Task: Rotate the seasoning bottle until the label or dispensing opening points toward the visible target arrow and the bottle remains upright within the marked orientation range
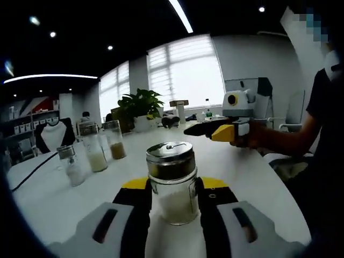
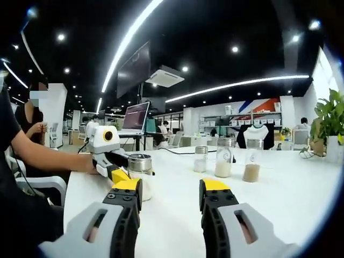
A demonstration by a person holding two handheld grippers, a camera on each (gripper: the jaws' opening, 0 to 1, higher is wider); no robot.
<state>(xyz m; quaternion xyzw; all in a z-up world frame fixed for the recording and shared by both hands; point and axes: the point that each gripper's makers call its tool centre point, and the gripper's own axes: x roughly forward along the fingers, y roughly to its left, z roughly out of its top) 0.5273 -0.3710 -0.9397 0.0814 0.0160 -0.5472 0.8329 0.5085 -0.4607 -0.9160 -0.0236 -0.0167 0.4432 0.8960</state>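
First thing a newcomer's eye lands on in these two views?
In the left gripper view, the seasoning bottle with a shiny metal lid, upright on the white table and clamped between the left gripper jaws. In the right gripper view, the right gripper hangs open over bare table, beside the held bottle. Beyond stand three more jars in a row, and a potted plant sits by the window.

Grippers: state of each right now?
Left claw: closed on the seasoning bottle.
Right claw: open, holding nothing.
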